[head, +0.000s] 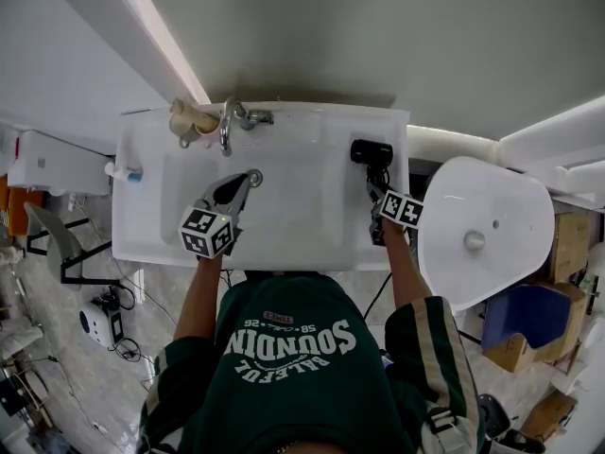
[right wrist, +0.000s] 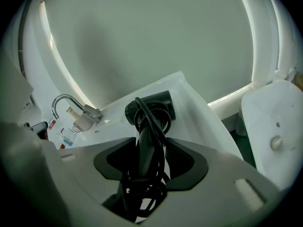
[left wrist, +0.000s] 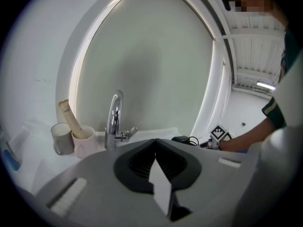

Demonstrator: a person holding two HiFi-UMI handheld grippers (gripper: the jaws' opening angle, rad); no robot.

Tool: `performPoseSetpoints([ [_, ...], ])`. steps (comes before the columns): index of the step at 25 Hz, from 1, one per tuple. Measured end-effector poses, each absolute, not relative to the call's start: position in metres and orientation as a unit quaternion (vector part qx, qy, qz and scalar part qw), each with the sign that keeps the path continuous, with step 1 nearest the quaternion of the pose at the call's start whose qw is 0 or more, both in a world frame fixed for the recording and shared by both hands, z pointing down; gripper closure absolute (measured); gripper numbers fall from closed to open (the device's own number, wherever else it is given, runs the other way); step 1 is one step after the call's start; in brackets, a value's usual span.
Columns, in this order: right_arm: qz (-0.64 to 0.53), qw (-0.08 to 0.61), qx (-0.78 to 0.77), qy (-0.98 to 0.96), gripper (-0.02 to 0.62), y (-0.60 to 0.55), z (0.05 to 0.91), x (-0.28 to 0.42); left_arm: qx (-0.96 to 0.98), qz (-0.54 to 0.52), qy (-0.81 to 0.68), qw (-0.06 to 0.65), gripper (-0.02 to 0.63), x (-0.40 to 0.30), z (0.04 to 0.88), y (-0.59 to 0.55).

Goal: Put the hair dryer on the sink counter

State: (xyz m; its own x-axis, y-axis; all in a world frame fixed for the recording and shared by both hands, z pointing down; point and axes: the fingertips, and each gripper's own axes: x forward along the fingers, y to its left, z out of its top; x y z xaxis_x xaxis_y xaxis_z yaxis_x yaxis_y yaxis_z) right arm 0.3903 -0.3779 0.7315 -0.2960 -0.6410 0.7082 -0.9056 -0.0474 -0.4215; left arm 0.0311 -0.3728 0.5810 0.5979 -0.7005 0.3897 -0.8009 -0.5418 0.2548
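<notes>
A black hair dryer point(head: 371, 151) with its cord wound round the handle lies on the right side of the white sink counter point(head: 142, 225), head toward the wall. My right gripper point(head: 376, 192) is shut on the handle. In the right gripper view the hair dryer point(right wrist: 151, 109) runs from between the jaws of my right gripper point(right wrist: 150, 150) out over the counter point(right wrist: 199, 112). My left gripper point(head: 248, 180) hangs over the basin near the drain, shut on nothing. The left gripper view shows my left gripper point(left wrist: 155, 141) with its jaws meeting at the tips.
A chrome faucet point(head: 230, 121) stands at the back of the basin, with two cups point(head: 192, 121) to its left, one holding a rolled tube. A white toilet point(head: 482, 225) sits just right of the counter. The wall rises directly behind.
</notes>
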Motion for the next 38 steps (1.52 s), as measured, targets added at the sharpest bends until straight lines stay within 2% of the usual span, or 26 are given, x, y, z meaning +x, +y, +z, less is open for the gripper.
performPoseSetpoints([
  [12, 0.405, 0.196, 0.585, -0.675, 0.394, -0.373, 0.746, 0.391, 0.87, 0.124, -0.429, 0.21, 0.554, 0.024, 0.584, -0.37],
  [18, 0.399, 0.274, 0.584, -0.652, 0.393, -0.364, 0.766, 0.389, 0.874, 0.121, -0.422, 0.21, 0.554, 0.022, 0.582, -0.366],
  [24, 0.39, 0.302, 0.617, -0.613, 0.376, -0.359, 0.765, 0.394, 0.878, 0.116, -0.417, 0.204, 0.554, 0.01, 0.577, -0.366],
  [33, 0.352, 0.278, 0.673, -0.588, 0.377, -0.331, 0.738, 0.39, 0.886, 0.102, -0.406, 0.2, 0.554, -0.013, 0.574, -0.366],
  [38, 0.342, 0.231, 0.691, -0.593, 0.388, -0.322, 0.717, 0.366, 0.893, 0.102, -0.393, 0.194, 0.554, -0.022, 0.571, -0.364],
])
